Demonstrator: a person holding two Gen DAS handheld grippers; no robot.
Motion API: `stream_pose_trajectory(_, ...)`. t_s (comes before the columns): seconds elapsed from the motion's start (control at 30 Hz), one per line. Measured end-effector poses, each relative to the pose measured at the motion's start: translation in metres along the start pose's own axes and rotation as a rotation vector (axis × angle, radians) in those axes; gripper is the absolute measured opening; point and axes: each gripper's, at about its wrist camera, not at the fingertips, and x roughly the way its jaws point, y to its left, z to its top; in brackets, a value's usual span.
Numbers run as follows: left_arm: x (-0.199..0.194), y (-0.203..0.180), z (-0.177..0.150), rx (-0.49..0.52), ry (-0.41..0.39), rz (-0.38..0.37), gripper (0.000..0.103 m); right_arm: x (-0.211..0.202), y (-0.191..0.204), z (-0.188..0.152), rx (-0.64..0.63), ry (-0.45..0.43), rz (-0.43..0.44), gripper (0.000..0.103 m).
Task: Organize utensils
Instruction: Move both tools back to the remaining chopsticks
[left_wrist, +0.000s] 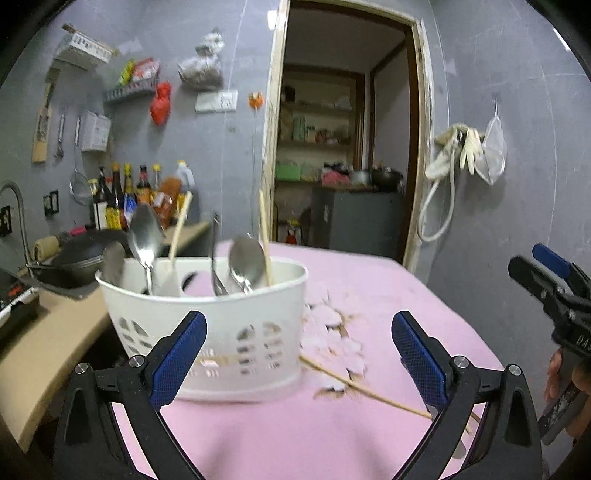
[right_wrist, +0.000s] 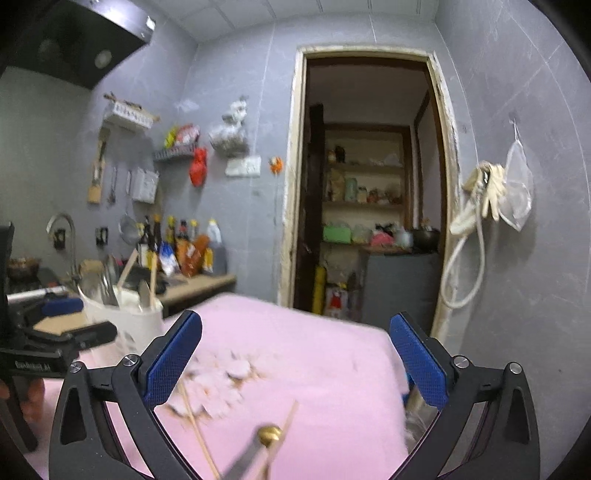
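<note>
**Inspector A:** Start nearest the white caddy (left_wrist: 207, 325). Left tool?

**Inspector B:** The left gripper (left_wrist: 299, 354) stands with its jaws spread wide and nothing between them. The caddy sits just beyond its left finger, on the pink cloth (left_wrist: 332, 435). The right-hand part of the gap frames bare cloth and a loose chopstick (left_wrist: 365, 389).

**Inspector A:** Position of that chopstick?

**Inspector B:** It lies flat on the cloth, starting at the caddy's lower right corner and running away from it toward the left gripper's right finger. Whether it touches the caddy wall cannot be told.

**Inspector A:** Right tool?

**Inspector B:** The right gripper (right_wrist: 295, 362) is likewise wide apart and holds nothing. In its own view, two chopsticks (right_wrist: 199, 439) and a blurred utensil with a brass-coloured knob (right_wrist: 269, 434) lie on the cloth below the gap, well right of the caddy. Contact with the pads cannot be judged through the blur.

**Inspector A:** Caddy contents?

**Inspector B:** Standing upright or leaning inside: a large steel spoon (left_wrist: 144, 236) at the left, a second spoon (left_wrist: 246, 260) nearer the right wall, a dark-handled utensil (left_wrist: 215, 254) between them, and two wooden chopsticks (left_wrist: 264, 236) leaning above the rim. Slots pierce the front wall.

**Inspector A:** Beyond the caddy?

**Inspector B:** Torn patches in the cloth (left_wrist: 332, 332) lie just to its right. A dark wok (left_wrist: 79, 258) sits behind its left side, sauce bottles (left_wrist: 122, 195) farther back, and an open doorway (left_wrist: 347, 147) farthest
</note>
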Motion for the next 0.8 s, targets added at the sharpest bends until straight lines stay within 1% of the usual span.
stream_pose_trajectory(0.13,0.012,-0.007,-0.005,-0.006,0.086,-0.018,0.098,0.005,-0.011,-0.014,-0.001,0.106,-0.017,0.103)
stream_pose_trajectory(0.2,0.021,-0.011,-0.008,-0.009,0.142,-0.03,0.098,0.012,-0.013,-0.022,-0.007,0.168,-0.02,0.103)
stream_pose_trajectory(0.37,0.043,-0.021,-0.016,-0.017,0.28,-0.058,0.098,0.027,-0.019,-0.04,0.0,0.313,0.004,0.102)
stream_pose_trajectory(0.43,0.05,-0.023,-0.018,-0.025,0.326,-0.069,0.098,0.031,-0.02,-0.046,0.005,0.357,0.023,0.097)
stream_pose_trajectory(0.5,0.058,-0.024,-0.02,-0.038,0.369,-0.08,0.096,0.037,-0.02,-0.052,0.015,0.406,0.051,0.087)
stream_pose_trajectory(0.53,0.061,-0.024,-0.021,-0.045,0.387,-0.087,0.093,0.04,-0.019,-0.055,0.018,0.43,0.066,0.084)
stream_pose_trajectory(0.57,0.065,-0.024,-0.021,-0.054,0.411,-0.096,0.09,0.043,-0.018,-0.059,0.018,0.457,0.084,0.079)
stream_pose_trajectory(0.6,0.069,-0.024,-0.022,-0.064,0.438,-0.106,0.083,0.045,-0.017,-0.062,0.016,0.474,0.097,0.072)
stream_pose_trajectory(0.63,0.074,-0.024,-0.024,-0.072,0.467,-0.112,0.075,0.046,-0.014,-0.064,0.012,0.489,0.108,0.069)
stream_pose_trajectory(0.67,0.079,-0.024,-0.025,-0.08,0.494,-0.116,0.071,0.048,-0.011,-0.067,0.007,0.511,0.125,0.065)
stream_pose_trajectory(0.73,0.089,-0.023,-0.028,-0.098,0.545,-0.128,0.058,0.051,-0.007,-0.07,0.003,0.539,0.161,0.061)
stream_pose_trajectory(0.8,0.097,-0.024,-0.031,-0.122,0.587,-0.142,0.052,0.054,-0.001,-0.072,-0.019,0.563,0.178,0.055)
